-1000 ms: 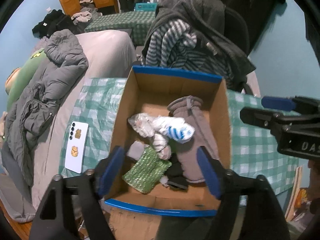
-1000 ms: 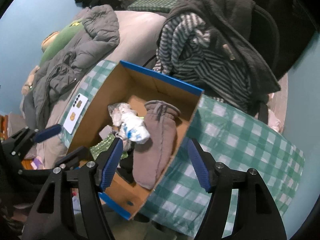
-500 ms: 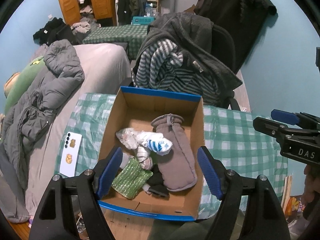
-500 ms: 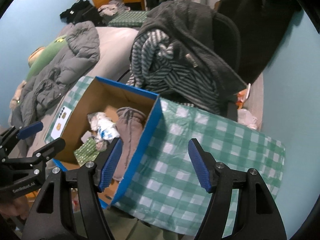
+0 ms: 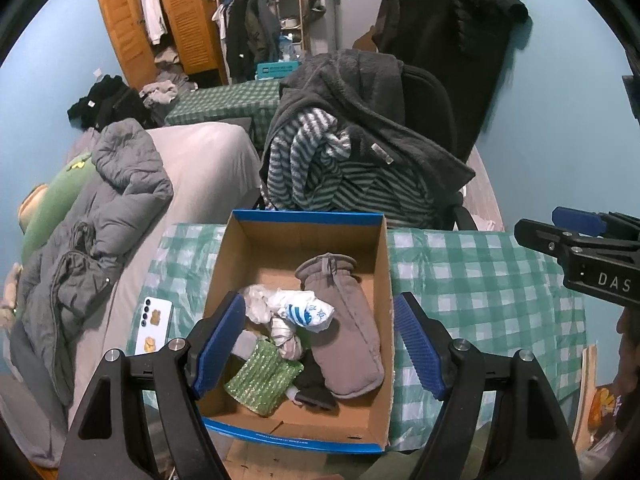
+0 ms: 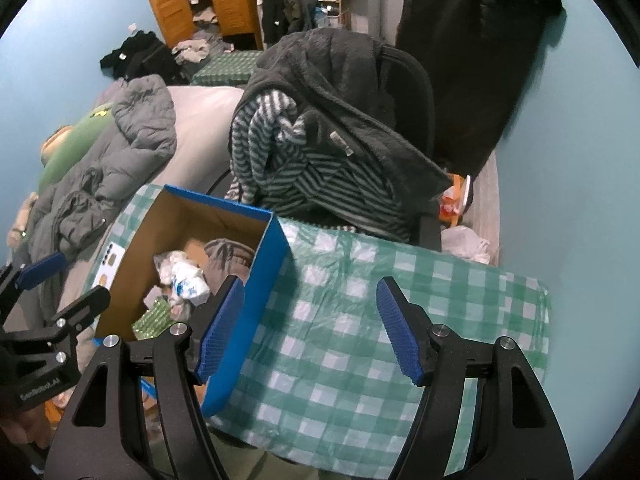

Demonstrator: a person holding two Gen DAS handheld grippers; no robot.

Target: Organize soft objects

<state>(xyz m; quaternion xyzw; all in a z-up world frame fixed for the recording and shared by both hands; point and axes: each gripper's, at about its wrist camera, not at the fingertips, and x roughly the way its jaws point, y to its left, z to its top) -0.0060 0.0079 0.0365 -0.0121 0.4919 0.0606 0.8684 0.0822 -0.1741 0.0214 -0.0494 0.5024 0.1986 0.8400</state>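
The left gripper [image 5: 320, 340] hovers above the cardboard box [image 5: 298, 236], fingers spread wide and empty; the right gripper [image 6: 310, 326] hangs over the checkered tablecloth [image 6: 360, 360], likewise agape.

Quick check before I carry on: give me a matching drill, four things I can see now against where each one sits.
Things:
1. grey mitten
2. phone
3. striped sweater
4. grey puffer jacket

Places:
A. draped over the chair behind the box
B. lying on the bed
C. inside the cardboard box
D. flat on the checked cloth, left of the box

Pairs: 1-C, 2-D, 3-A, 4-B
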